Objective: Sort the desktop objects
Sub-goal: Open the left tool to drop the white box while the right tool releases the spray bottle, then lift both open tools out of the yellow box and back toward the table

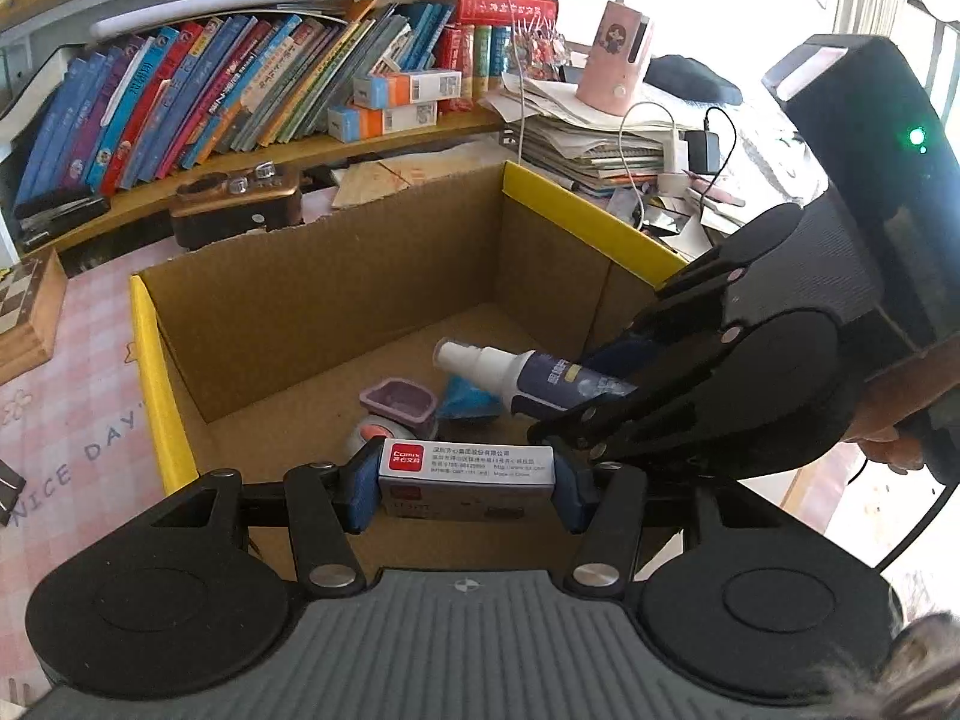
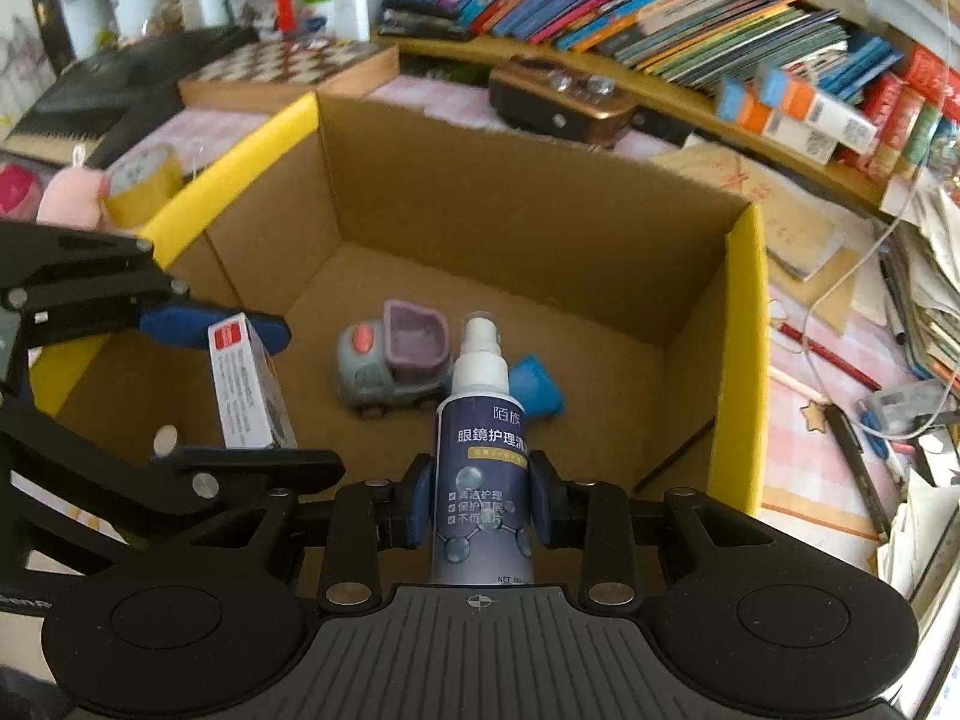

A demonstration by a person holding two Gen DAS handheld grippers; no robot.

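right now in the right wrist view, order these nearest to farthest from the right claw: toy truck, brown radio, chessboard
1. Toy truck: on the box floor, just ahead of the right claw, which holds the spray bottle.
2. Brown radio: beyond the box's far wall, on the desk.
3. Chessboard: farther back, to the upper left.

The desk (image 2: 228,126) carried a pink checked cover. An open cardboard box (image 2: 528,198) stood on it directly ahead of both tongs. A chessboard (image 2: 288,69) and a brown device (image 2: 564,99) lay beyond the box; a tape roll (image 2: 144,183) sat left of it.
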